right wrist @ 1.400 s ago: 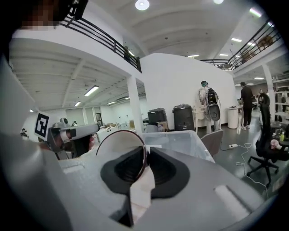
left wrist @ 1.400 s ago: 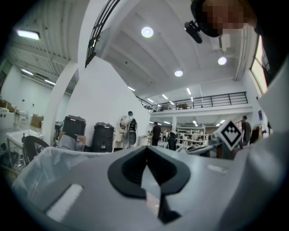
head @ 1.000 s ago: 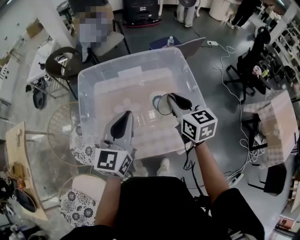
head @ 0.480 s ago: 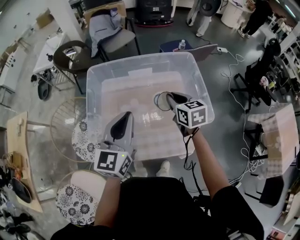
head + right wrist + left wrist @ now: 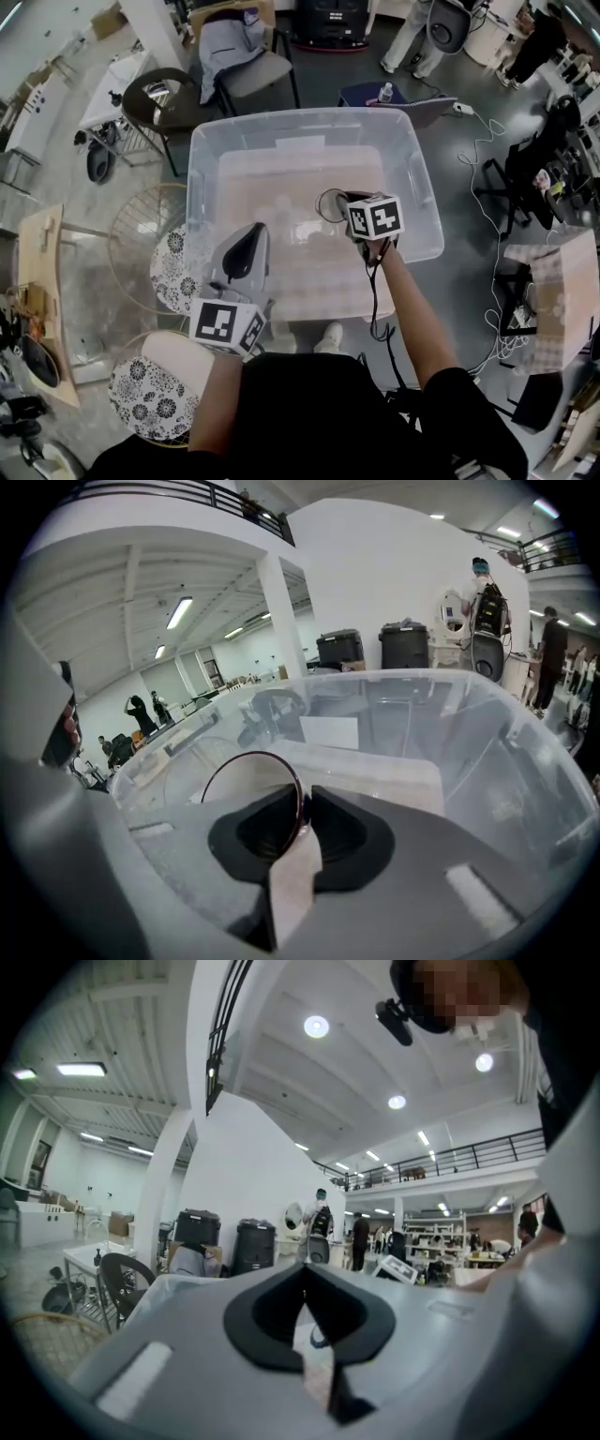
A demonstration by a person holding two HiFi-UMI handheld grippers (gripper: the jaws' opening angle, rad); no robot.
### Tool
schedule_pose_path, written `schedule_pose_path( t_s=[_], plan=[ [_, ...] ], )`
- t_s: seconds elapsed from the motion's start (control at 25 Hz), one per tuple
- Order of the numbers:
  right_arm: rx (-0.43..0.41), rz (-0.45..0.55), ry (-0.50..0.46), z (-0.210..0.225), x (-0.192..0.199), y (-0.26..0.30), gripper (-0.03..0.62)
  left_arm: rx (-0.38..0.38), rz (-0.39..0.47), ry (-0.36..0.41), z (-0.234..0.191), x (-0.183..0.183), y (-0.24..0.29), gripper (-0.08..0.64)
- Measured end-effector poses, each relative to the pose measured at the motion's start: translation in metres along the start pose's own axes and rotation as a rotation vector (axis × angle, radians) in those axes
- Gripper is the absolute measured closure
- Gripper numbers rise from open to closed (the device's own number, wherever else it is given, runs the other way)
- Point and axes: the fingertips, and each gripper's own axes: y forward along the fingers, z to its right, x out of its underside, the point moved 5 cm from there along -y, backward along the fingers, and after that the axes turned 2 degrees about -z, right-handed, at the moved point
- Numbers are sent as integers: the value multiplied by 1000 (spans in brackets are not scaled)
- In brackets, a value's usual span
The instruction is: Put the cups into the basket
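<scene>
Right gripper view: the right gripper (image 5: pixel 302 808) is pinching the cup (image 5: pixel 246 767) by its rim inside the basket (image 5: pixel 530 761), ready for release. Meanwhile the left gripper (image 5: pixel 305 1293) is idling closed and empty at the basket's near edge.

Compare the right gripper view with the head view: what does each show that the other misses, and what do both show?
Only the right gripper view: the right gripper's pads seen up close, closed on the rim of the clear cup.
Only the head view: the left gripper, shut and empty, by the near left corner of the clear plastic bin, and two patterned stools on the floor.
Both: the bin, with the right gripper holding the cup inside it.
</scene>
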Motion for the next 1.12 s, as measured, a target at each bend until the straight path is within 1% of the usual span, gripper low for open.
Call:
schedule_pose_path(
  t_s=[0.4,0.56,0.8,1.0,1.12],
  plan=[
    [13,-187,10,20,21,60,541,-56,-17,1,-18,3,-4,555],
    [0,-241,26,23,33,75,541,-74,-28,-2,-24,6,-6,555],
    [-16,-352,42,26,48,103,541,-84,-44,-9,-33,14,-6,555],
    [-15,-404,46,31,53,123,541,-90,-56,-13,-41,16,-5,555],
    [-5,-434,21,34,57,135,541,-92,-56,-10,-44,14,-5,555]
  ],
)
